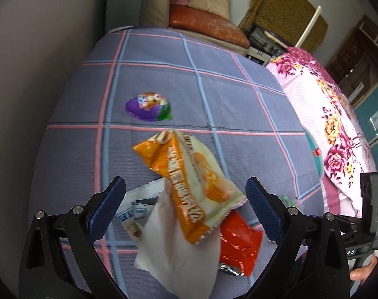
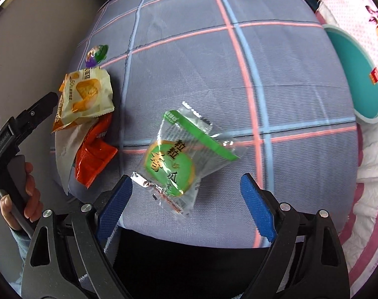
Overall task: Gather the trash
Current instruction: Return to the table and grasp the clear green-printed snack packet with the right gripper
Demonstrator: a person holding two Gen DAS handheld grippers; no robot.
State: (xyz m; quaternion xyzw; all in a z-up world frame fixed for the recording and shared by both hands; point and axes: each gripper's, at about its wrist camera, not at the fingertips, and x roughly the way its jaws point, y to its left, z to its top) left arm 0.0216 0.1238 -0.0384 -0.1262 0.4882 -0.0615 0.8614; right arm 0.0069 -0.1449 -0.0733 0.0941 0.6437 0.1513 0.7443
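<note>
Both tongs, left gripper (image 1: 185,208) and right gripper (image 2: 186,205), are held wide open and empty above the blue checked bedsheet (image 2: 276,74), where the crinkly clear-and-green snack wrapper (image 2: 182,154) could be nudged off the edge.

The crumpled white tissue (image 1: 179,249) runs off the bottom of the left wrist view, and the orange-and-cream snack wrapper (image 1: 189,189) covers its top. The red foil packet (image 1: 238,244) shows only its right part from under that wrapper. A white-and-blue packet (image 1: 136,209) peeks out beside the tissue, its print too blurred to read. A small green scrap (image 1: 287,199) is mostly hidden. In the right wrist view, the round teal lid (image 2: 355,74) is partly tucked under the floral quilt (image 2: 368,7).
</note>
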